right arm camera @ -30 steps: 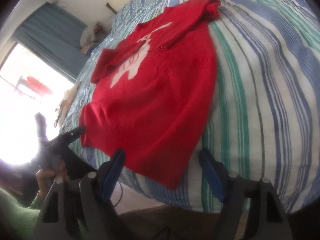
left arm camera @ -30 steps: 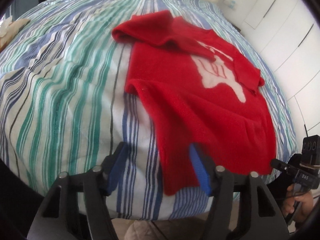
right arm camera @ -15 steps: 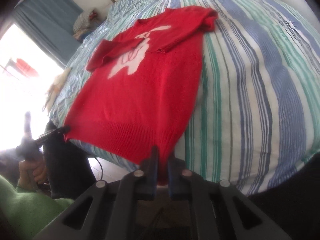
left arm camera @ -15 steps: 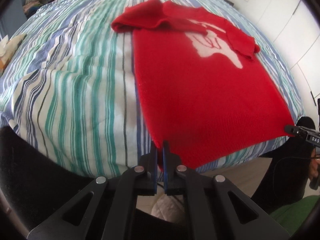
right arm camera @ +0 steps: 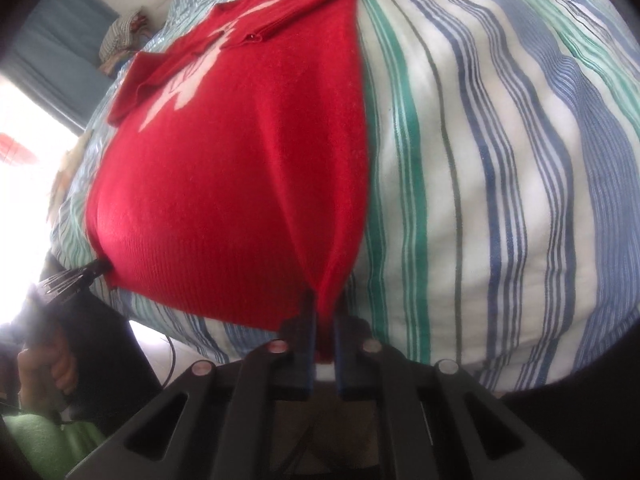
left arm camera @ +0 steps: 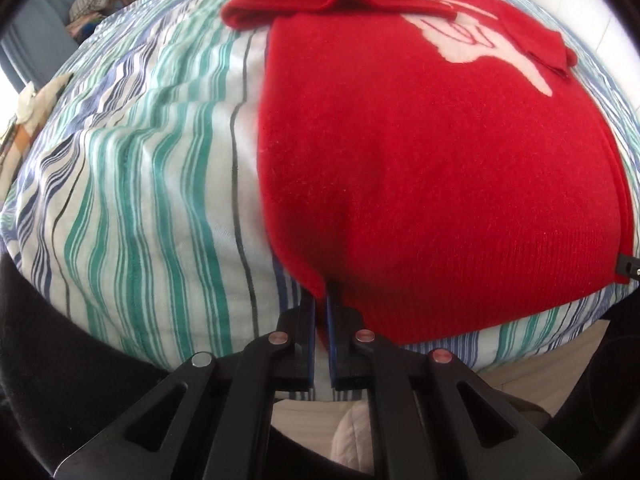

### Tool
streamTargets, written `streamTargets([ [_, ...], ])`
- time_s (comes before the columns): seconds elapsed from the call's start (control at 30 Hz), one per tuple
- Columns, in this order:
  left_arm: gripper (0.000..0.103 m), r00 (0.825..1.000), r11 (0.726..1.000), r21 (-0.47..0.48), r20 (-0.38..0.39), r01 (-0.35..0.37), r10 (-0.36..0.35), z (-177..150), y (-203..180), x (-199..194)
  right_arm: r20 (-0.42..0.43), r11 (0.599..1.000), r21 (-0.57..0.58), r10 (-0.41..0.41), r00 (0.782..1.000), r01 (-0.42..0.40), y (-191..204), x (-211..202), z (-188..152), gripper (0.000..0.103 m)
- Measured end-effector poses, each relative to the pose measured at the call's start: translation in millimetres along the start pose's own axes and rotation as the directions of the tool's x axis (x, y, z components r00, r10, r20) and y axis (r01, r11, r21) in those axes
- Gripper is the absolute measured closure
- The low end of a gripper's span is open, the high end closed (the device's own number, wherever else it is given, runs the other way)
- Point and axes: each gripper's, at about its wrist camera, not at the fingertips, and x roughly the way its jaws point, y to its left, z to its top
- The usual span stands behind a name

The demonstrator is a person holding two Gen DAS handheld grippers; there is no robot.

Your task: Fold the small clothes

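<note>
A small red knitted sweater (left arm camera: pixel 432 168) with a white figure on its chest lies front-up on the striped bed, both sleeves folded in across the chest. My left gripper (left arm camera: pixel 320 300) is shut on the near left corner of its hem. My right gripper (right arm camera: pixel 323 312) is shut on the near right corner of the same sweater (right arm camera: pixel 240 168), and the knit is bunched into a ridge above the jaws. In the right wrist view the left gripper (right arm camera: pixel 100 268) pinches the far hem corner. The tip of the right gripper (left arm camera: pixel 626 266) shows at the edge of the left wrist view.
The bed cover (left arm camera: pixel 152 184) has green, blue and white stripes and drops away at the near edge. A heap of clothes (left arm camera: pixel 96 0) lies at the far end by a blue curtain. A hand (right arm camera: pixel 44 368) and green sleeve hold the left gripper's handle. A bright window (right arm camera: pixel 24 128) is at left.
Both grippers went from open around the hem corners to shut on them. The hem, first rumpled, was drawn straight between them, and both cameras have since dipped closer to the sweater.
</note>
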Motion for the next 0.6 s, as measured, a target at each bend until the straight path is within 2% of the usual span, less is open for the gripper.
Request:
streamTargets([
  [0.07,0.075,1.000,1.000,0.001,-0.009,-0.008,0.008,0,4,-5,-0.001,1.000,-0.013,0.008,1.000,-0.008,1,-5,1,0.088],
  [0.1,0.042,1.000,1.000,-0.002,-0.012,-0.015,0.015,-2,8,-13,-0.003,1.000,-0.019,0.011,1.000,-0.011,1,-10,0,0.075],
  [0.13,0.014,1.000,1.000,-0.012,-0.002,-0.015,0.015,-5,14,-21,-0.006,1.000,-0.028,0.002,1.000,-0.002,1,-17,0,0.057],
  [0.17,0.010,1.000,1.000,-0.025,0.028,-0.007,0.008,-9,21,-33,-0.008,0.999,-0.038,-0.016,1.000,0.016,-1,-25,0,0.050],
  [0.2,0.009,0.998,0.999,-0.032,0.059,0.004,-0.002,-11,28,-48,-0.004,0.998,-0.054,-0.042,0.999,0.042,-5,-36,-1,0.045],
  [0.3,0.009,0.991,0.998,-0.065,0.131,-0.004,0.012,-13,51,-81,0.059,0.980,-0.116,-0.154,0.986,0.160,-20,-80,3,0.045],
  [0.33,0.009,0.985,0.996,-0.091,0.169,-0.001,0.016,-10,60,-90,0.116,0.963,-0.142,-0.212,0.970,0.228,-22,-99,9,0.045],
  [0.4,0.008,0.966,0.988,-0.150,0.259,0.038,0.002,6,68,-104,0.261,0.916,-0.203,-0.290,0.921,0.346,-14,-130,29,0.045],
  [0.43,0.007,0.953,0.983,-0.171,0.303,0.070,-0.015,12,69,-107,0.325,0.895,-0.243,-0.288,0.901,0.374,-6,-140,42,0.045],
  [0.47,0.007,0.942,0.978,-0.187,0.335,0.091,-0.023,20,70,-108,0.366,0.879,-0.290,-0.263,0.893,0.378,4,-143,55,0.045],
  [0.53,0.007,0.919,0.971,-0.205,0.393,0.124,-0.035,34,65,-104,0.416,0.841,-0.423,-0.149,0.897,0.336,31,-134,82,0.045],
  [0.6,0.007,0.902,0.964,-0.207,0.427,0.167,-0.065,46,59,-97,0.403,0.774,-0.565,-0.044,0.914,0.286,56,-100,104,0.045],
])
